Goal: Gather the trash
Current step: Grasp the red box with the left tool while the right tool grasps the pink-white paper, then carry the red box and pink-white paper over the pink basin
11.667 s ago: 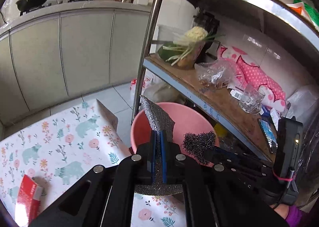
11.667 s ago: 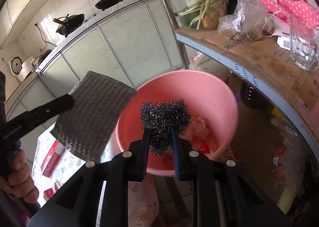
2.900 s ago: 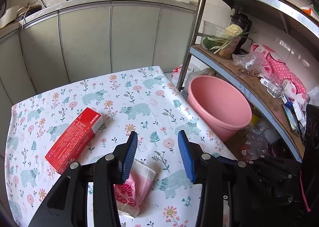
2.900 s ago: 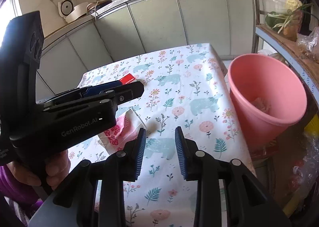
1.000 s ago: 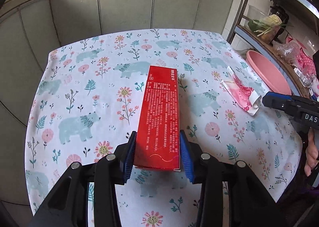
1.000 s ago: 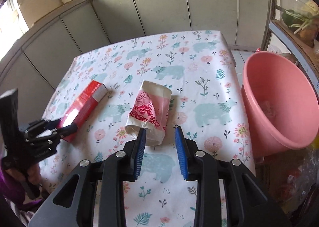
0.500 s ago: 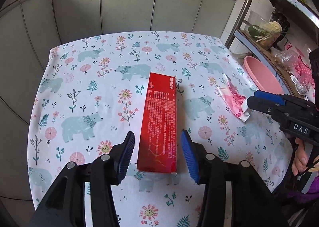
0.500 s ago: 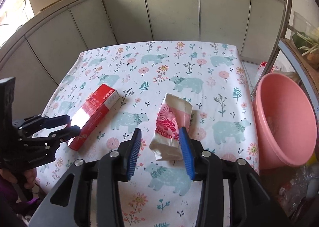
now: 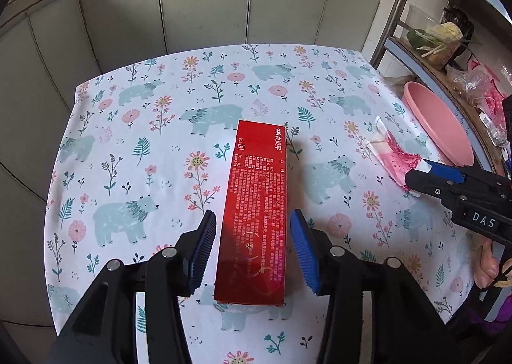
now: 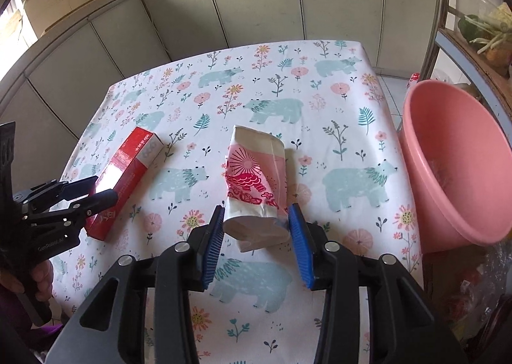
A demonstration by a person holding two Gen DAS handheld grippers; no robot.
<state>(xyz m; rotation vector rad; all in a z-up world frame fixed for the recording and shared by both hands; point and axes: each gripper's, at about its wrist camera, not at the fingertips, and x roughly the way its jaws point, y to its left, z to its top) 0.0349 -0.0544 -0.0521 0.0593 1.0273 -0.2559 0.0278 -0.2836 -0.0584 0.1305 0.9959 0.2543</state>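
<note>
Straddling the near end of a long red box (image 9: 256, 204), the left gripper (image 9: 252, 249) has its blue pads spread to either side of the cardboard with a sliver of tablecloth showing on both sides, so nothing is clamped. The box lies flat on the table (image 9: 144, 127), lengthwise away from the camera, near the middle of the floral cloth. To its right lies a pink and white paper packet (image 10: 256, 181), also flat, and the right gripper (image 10: 256, 236) is set around that packet's crumpled near end, pads apart; whether the right pad touches the paper is unclear. A pink basin (image 10: 454, 165) stands off the table's right edge, under a metal shelf rack (image 9: 448, 53). Grey cabinets (image 9: 204, 2) run along the far side.
</note>
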